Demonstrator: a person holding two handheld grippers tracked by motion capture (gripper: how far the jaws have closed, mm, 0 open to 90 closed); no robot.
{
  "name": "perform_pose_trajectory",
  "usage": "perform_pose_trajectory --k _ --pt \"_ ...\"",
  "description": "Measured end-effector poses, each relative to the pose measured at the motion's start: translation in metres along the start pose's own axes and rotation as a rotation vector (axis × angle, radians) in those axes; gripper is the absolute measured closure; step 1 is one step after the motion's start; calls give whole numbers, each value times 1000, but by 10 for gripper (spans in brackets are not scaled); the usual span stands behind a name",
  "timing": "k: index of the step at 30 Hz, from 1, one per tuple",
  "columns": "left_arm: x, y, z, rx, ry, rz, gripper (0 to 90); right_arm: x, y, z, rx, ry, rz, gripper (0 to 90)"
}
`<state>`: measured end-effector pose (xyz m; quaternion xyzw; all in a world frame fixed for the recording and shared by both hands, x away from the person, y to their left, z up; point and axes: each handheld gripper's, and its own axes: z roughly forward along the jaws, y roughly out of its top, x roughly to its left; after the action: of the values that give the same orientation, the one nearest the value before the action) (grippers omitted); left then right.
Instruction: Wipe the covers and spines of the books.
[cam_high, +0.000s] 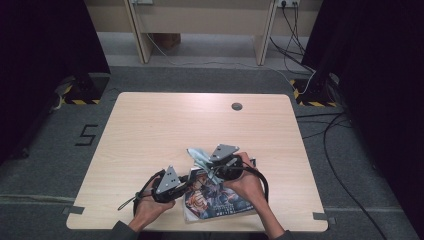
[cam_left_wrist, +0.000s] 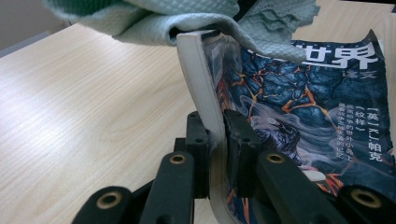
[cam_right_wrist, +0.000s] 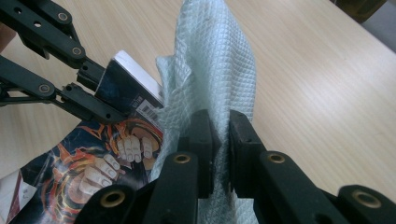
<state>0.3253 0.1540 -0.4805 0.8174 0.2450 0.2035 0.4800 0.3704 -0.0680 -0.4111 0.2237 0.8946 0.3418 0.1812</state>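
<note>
Near the table's (cam_high: 150, 125) front edge we've got our left gripper (cam_left_wrist: 216, 133) pinching the magazine's (cam_left_wrist: 308, 107) raised spine edge, the rest lying flat, while just beyond it our right gripper (cam_right_wrist: 220, 128) is clamped on the pale green cloth (cam_right_wrist: 210, 60), which drapes over the magazine's far corner.
</note>
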Motion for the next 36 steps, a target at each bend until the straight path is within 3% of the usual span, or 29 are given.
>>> perform_pose_trajectory --k 3,7,11,16,18,21,26,27,30,31,36 --pt "-1 1 0 0 5 11 810 9 8 -2 -34 26 -16 822" --pt "-1 1 0 2 9 8 808 26 24 -2 -55 36 -78 821" --pt "-1 1 0 4 6 11 807 26 23 -1 -52 37 -68 822" --pt "-1 1 0 2 5 11 806 13 15 -1 -40 36 -54 822" --pt "-1 0 0 3 4 10 805 6 9 0 -13 27 -18 822" --pt "-1 1 0 2 6 21 806 -1 3 0 -3 10 -7 822" --pt "-1 1 0 0 5 20 806 4 8 -1 3 -4 -24 823" --pt "-1 1 0 1 7 23 807 10 13 -1 -23 24 -36 822" --pt "-1 1 0 1 7 27 807 18 19 -2 -24 28 -51 823" --pt "-2 1 -1 0 8 27 807 20 23 -2 -33 28 -84 823" --pt "-2 2 0 3 11 34 806 15 20 -2 -40 47 -63 822"
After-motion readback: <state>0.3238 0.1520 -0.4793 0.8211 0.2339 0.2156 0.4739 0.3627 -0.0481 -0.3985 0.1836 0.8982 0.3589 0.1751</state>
